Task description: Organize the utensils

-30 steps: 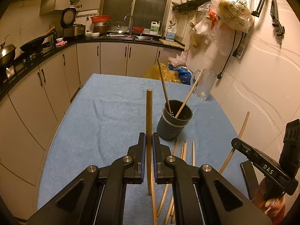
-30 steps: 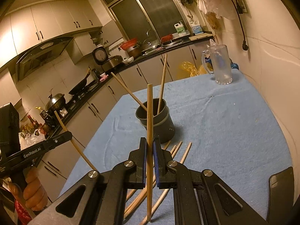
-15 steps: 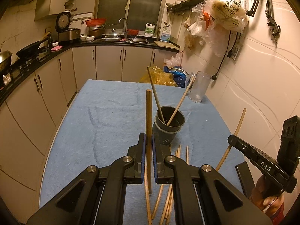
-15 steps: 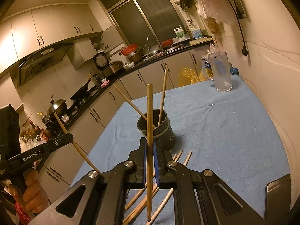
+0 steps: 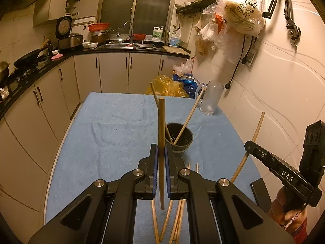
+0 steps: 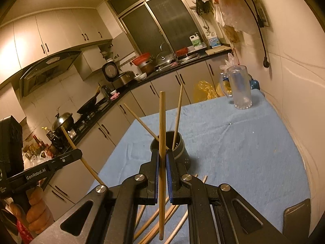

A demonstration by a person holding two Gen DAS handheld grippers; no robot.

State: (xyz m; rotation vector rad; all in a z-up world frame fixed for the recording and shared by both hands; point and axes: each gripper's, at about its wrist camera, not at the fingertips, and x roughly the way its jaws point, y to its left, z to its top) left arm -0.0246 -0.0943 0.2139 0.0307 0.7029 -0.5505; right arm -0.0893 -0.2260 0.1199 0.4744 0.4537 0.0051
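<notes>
Both tongs have been lifted, left tongs (image 5: 161, 170) and right tongs (image 6: 161, 172) each clamped on an upright chopstick (image 5: 161, 134), holder cup (image 5: 178, 139) lying just ahead, right of centre frame.

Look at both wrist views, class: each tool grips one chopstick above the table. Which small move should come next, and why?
Probably carry the left tool forward until its chopstick hangs over the dark holder, then lower the chopstick in. It is clamped nearly upright, clear of the blue cloth; the holder stands just ahead with two chopsticks already inside. The right tool can follow with its own chopstick.
</notes>
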